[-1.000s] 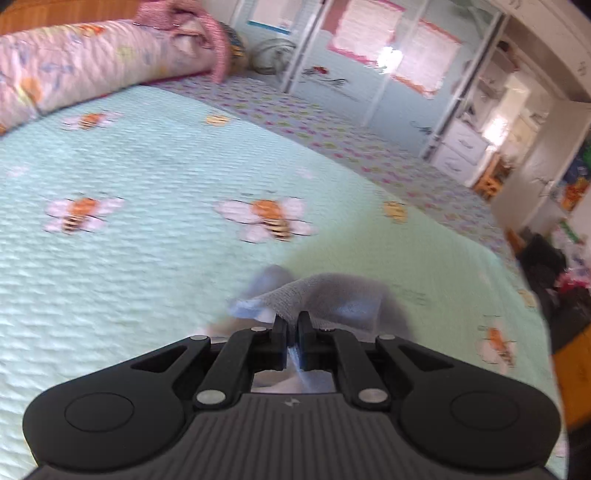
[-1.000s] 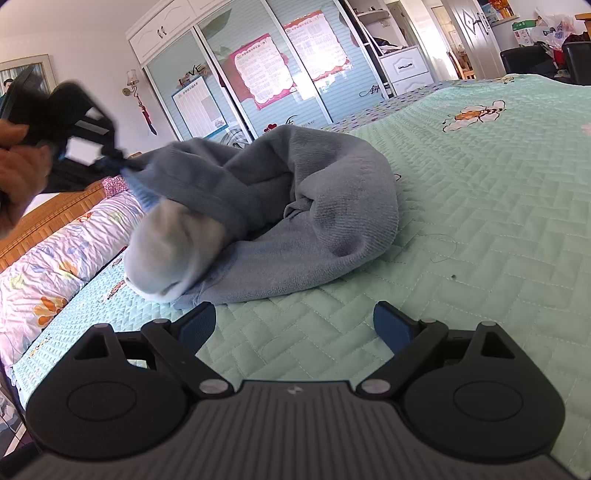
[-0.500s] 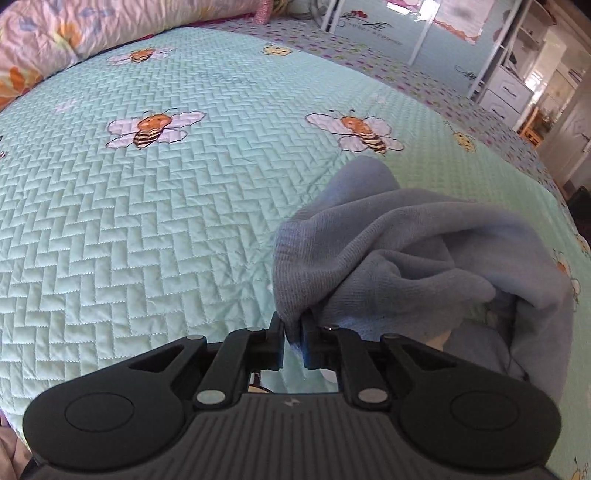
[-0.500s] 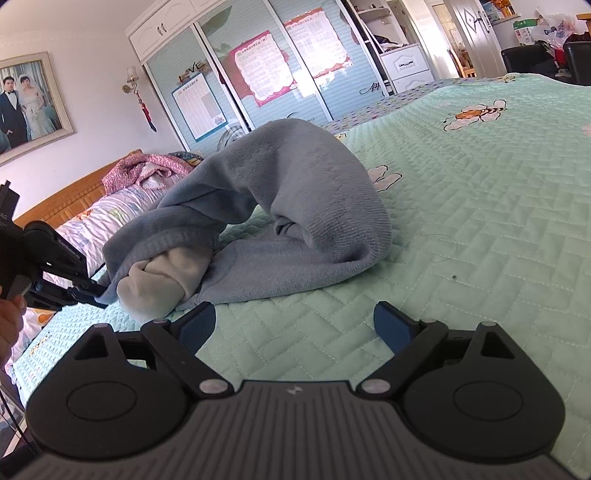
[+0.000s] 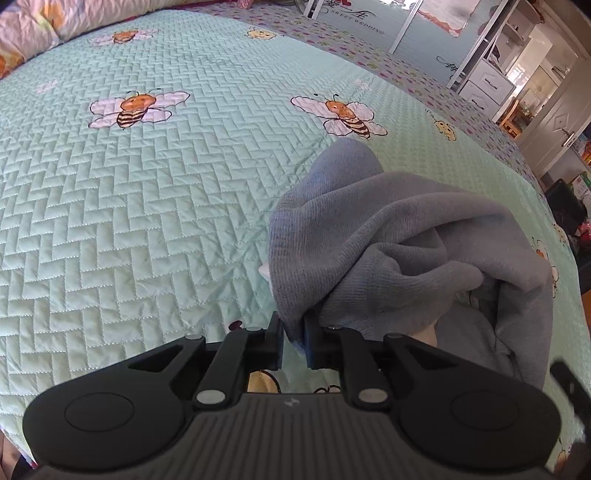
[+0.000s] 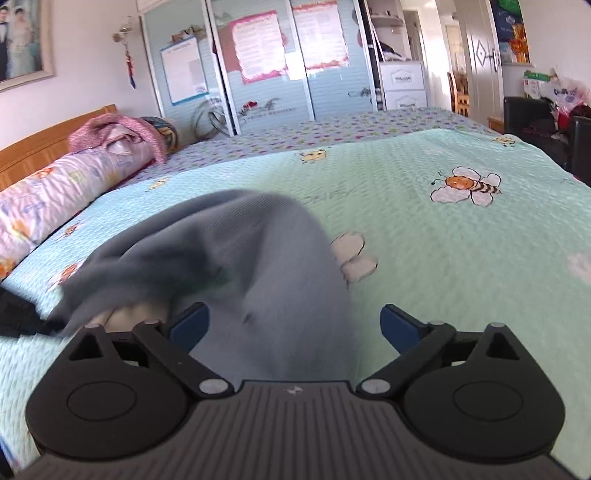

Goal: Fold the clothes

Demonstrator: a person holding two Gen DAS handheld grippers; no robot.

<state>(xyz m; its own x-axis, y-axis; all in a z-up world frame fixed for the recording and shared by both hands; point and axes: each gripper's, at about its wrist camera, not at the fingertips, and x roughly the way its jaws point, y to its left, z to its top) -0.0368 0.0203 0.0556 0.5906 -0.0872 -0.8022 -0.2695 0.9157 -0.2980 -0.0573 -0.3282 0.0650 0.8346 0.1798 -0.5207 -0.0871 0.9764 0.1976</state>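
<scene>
Left wrist view: left gripper (image 5: 293, 341) clamps hem of grey garment (image 5: 399, 251), bunched on bed (image 5: 147, 206). Soft, limp, light; grip edges, corners. Right gripper (image 6: 294, 326) fingers spread wide, holding nothing.

Reading off the wardrobe door (image 5: 373, 33) at the far side of the bed: the words "SWEET WEDDING" sit there in dark capitals under larger characters cut off by the frame. The pink-bordered posters (image 6: 258, 46) carry lines of print, too small to read.
</scene>
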